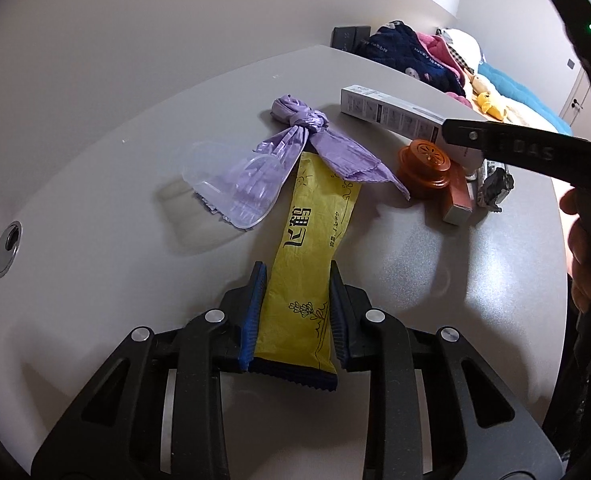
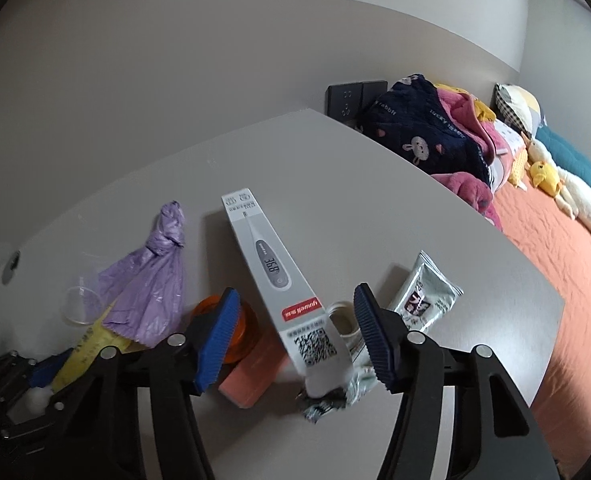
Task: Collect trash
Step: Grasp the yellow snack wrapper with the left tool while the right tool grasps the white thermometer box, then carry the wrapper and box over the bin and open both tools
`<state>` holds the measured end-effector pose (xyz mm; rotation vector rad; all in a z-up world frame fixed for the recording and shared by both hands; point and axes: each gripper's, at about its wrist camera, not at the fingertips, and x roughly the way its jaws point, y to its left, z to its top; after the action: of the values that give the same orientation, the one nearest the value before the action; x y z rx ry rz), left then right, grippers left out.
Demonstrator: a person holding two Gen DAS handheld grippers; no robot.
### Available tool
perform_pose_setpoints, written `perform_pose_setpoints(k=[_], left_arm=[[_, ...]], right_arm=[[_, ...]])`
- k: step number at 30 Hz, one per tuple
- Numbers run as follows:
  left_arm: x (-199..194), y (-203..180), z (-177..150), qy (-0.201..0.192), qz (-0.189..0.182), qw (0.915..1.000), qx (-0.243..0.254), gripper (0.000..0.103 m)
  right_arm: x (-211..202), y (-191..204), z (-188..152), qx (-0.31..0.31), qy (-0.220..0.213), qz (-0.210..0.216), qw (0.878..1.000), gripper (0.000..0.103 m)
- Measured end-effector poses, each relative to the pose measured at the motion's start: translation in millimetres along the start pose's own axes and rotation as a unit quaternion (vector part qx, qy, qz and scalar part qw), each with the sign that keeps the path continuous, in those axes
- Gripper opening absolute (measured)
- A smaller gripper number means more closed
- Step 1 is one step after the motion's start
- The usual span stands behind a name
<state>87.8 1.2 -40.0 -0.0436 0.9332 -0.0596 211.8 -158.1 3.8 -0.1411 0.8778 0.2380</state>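
Observation:
A yellow wrapper [image 1: 307, 264] lies on the grey table [image 1: 115, 184]; my left gripper [image 1: 295, 280] is shut on its near end. It also shows in the right wrist view [image 2: 91, 340]. A knotted purple bag [image 1: 315, 140] [image 2: 147, 284] lies over its far end, with a clear plastic cup [image 1: 231, 184] [image 2: 81, 304] beside it. My right gripper [image 2: 295, 304] is open, hovering over a white thermometer box [image 2: 271, 280] [image 1: 391, 114], an orange lid [image 2: 243, 332] [image 1: 425, 164], a pink box [image 2: 251, 376] [image 1: 459, 200] and a silver-green packet [image 2: 427, 300].
A round metal grommet [image 1: 9, 244] sits in the table at the left. Beyond the table's right edge is a bed with an orange sheet [image 2: 567, 280], piled clothes [image 2: 427, 132] and plush toys [image 2: 547, 176]. Wall sockets [image 2: 355, 98] are behind the table.

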Motion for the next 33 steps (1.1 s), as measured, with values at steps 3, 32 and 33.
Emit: perform_pose_setpoints(k=[3,32,33], left_arm=[[-1,-1,0,0.0,-0.002,1.0,0.003,0.029],[-33,-26,3,-0.027,-0.036,0.999,-0.001,0.029],[-35,-28,3,-0.028,-0.038,0.9989,-0.001,0.029]], right_arm=[[6,5,-4,-0.028,0.004,-0.014,1.0,0.048],[-65,-8,-26,0.031,-0.053,0.041,0.997,0.029],[-68,-10,-28,0.034,-0.054,0.044,0.997,0.029]])
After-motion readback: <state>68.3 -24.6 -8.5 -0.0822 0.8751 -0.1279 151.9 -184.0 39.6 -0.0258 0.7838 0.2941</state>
